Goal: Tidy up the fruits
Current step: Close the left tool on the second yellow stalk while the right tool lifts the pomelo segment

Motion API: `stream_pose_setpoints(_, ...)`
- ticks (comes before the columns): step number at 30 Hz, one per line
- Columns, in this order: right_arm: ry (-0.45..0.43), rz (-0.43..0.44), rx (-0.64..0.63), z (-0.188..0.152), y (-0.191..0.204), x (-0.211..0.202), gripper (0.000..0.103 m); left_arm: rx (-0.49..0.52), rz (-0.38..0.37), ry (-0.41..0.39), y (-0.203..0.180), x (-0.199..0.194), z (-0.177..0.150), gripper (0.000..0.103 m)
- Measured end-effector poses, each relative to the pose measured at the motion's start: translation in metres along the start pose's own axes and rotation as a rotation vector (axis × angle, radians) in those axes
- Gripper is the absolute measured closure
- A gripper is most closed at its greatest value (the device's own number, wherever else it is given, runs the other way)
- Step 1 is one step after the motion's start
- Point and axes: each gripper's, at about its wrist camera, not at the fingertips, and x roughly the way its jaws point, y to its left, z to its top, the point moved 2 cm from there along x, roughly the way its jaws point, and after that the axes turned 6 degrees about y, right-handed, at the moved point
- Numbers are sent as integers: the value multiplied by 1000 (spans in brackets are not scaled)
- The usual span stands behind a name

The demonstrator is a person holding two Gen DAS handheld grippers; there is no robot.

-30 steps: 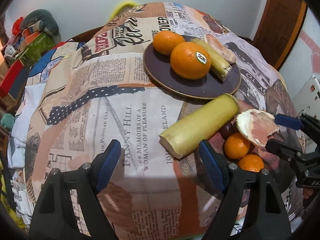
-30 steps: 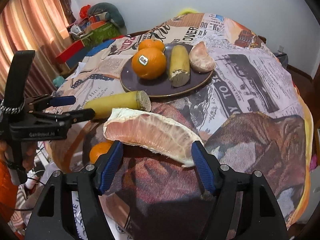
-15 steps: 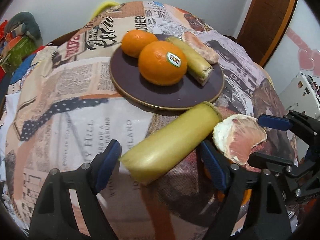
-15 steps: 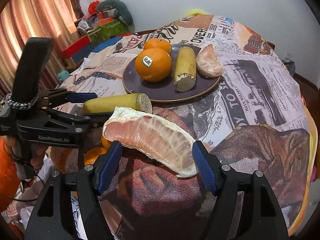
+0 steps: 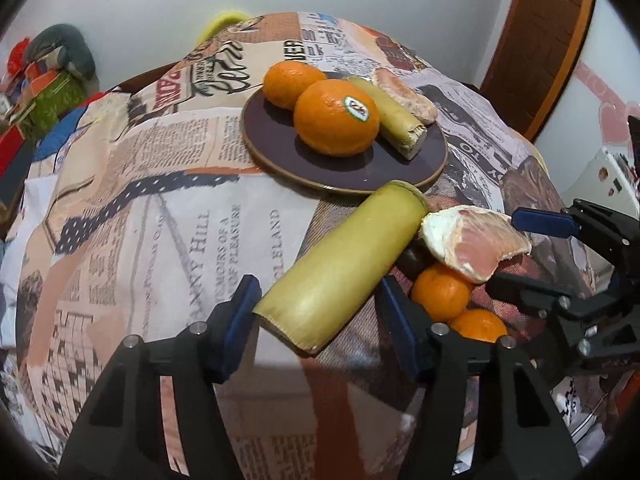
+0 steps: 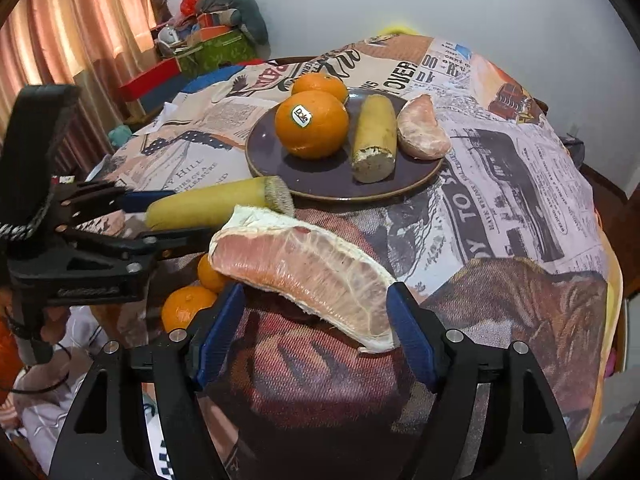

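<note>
A: From the left wrist, what's sorted already?

B: The dark plate (image 5: pixel 360 178) on the cloth-covered worktop (image 5: pixel 160 220) carries two oranges, the nearer orange (image 5: pixel 336 118) with a sticker, a short sugarcane piece (image 5: pixel 396 120) and a pomelo segment (image 5: pixel 404 94). That part looks done.

A: And the left tongs (image 5: pixel 316 312)?

B: Their jaws have just been closing around the near end of a long sugarcane stalk (image 5: pixel 344 264), which lies on the cloth just short of the plate. I can't tell whether the pads press on it yet. Two small tangerines (image 5: pixel 440 292) sit on the cloth beside it, unplaced.

A: Now the right wrist view?

B: The right tongs (image 6: pixel 316 328) straddle a large pomelo wedge (image 6: pixel 304 272). Their jaws have just been widening slightly; the wedge's tip seems to touch one pad, the other pad looks clear, so I read them as apart. The wedge still lies off the plate.

A: So what's left?

B: I'd judge roughly half: stalk, wedge and both tangerines still need places.
</note>
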Motion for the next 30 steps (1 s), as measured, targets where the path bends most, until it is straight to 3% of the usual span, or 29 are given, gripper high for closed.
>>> stream_pose_setpoints(5, 18, -52, -46, 4, 5, 6, 32, -36, -9, -9, 8, -8, -10, 52)
stream_pose_setpoints(8, 11, -28, -8, 7, -2, 4, 40, -56, -3, -13, 14, -13, -16, 54)
stream_pose_setpoints(12, -4, 24, 94, 11, -21, 1, 66, -93, 15, -18, 24, -18, -24, 55)
stream_pose_setpoints(15, -7, 10, 157, 13, -35, 1, 90, -117, 47, -19, 31, -23, -30, 55)
stream_pose_setpoints(16, -4, 14, 168, 13, -37, 2, 95, -130, 50, -16, 34, -24, -32, 55)
stream_pose_setpoints(18, 2, 48, 180, 11, -41, 2, 96, -131, 36, -2, 35, -26, -35, 57)
stream_pose_setpoints(20, 3, 51, 158, 11, -39, -1, 93, -114, 33, 10, 34, -27, -36, 58)
stream_pose_setpoints(23, -5, 52, 113, 10, -30, -8, 75, -111, 14, 28, 35, -26, -31, 57)
stream_pose_setpoints(25, -26, 40, 69, 9, -21, -14, 42, -125, -7, 34, 38, -24, -26, 57)
stream_pose_setpoints(26, -37, 30, 50, 9, -18, -15, 36, -128, -15, 37, 40, -22, -24, 57)
stream_pose_setpoints(27, -40, 23, 29, 9, -15, -15, 31, -128, -17, 38, 40, -22, -23, 56)
stream_pose_setpoints(30, 7, 18, -19, 11, -8, -4, 30, -112, -7, 39, 38, -18, -19, 55)
